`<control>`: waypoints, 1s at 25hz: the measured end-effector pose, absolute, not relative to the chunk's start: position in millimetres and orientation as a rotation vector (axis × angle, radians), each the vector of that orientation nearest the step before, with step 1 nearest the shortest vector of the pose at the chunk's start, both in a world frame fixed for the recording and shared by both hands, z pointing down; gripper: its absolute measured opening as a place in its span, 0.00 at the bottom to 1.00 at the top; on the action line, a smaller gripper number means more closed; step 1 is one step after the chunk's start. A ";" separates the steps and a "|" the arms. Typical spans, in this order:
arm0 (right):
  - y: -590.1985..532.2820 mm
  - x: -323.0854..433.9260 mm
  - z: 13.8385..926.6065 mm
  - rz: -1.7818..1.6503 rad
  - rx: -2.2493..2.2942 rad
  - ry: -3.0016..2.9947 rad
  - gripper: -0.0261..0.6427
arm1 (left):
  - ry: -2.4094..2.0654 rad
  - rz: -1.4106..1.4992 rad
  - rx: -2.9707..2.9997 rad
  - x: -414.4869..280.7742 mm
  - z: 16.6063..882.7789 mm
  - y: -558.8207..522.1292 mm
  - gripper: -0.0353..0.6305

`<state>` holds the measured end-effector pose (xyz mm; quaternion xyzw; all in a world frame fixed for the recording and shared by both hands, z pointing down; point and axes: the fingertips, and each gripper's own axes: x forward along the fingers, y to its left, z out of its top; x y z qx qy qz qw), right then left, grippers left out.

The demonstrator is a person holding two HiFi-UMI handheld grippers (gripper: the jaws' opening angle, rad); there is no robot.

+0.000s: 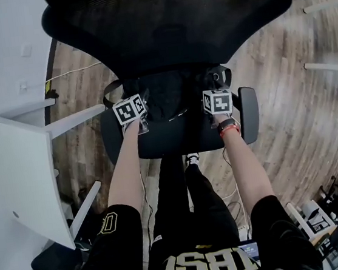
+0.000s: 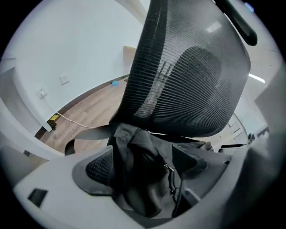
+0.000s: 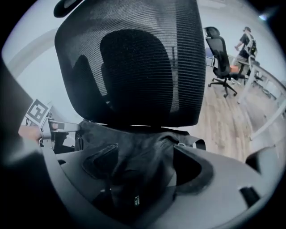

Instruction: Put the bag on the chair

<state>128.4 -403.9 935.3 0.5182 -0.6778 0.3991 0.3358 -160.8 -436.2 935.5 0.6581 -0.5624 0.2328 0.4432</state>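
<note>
Where black bag (image 1: pixel 169 97) slumps on chair (image 1: pixel 158 143) seat, its bunched fabric lies between jaws of left gripper (image 2: pixel 145 166), spread wide, released. Small metal clip (image 2: pixel 169 169) nearer its right jaw. Same bag between jaws of right gripper (image 3: pixel 146 164), likewise apart, not clamping. Mesh backrest (image 3: pixel 134 62) rises just beyond both sets of jaws. Wooden floor (image 2: pixel 89 112) lies past left jaw.

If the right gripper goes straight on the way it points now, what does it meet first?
Most likely the black bag: its fabric lies bunched between the right gripper's open fingers. The chair's mesh backrest stands behind it, though the depth is hard to judge.
</note>
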 end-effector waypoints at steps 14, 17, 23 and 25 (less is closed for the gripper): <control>-384.3 99.4 848.9 0.973 1.382 -1.908 0.57 | -1.437 0.478 1.780 -141.5 832.4 -408.4 0.68; -380.4 96.6 823.2 0.962 1.412 -1.947 0.54 | -1.450 0.457 1.822 -133.1 803.9 -400.5 0.68; -375.6 110.7 753.1 0.932 1.506 -2.035 0.50 | -1.478 0.394 1.888 -115.1 739.5 -386.7 0.67; -365.8 118.2 733.8 0.881 1.512 -2.055 0.47 | -1.503 0.369 1.908 -113.3 715.1 -375.2 0.67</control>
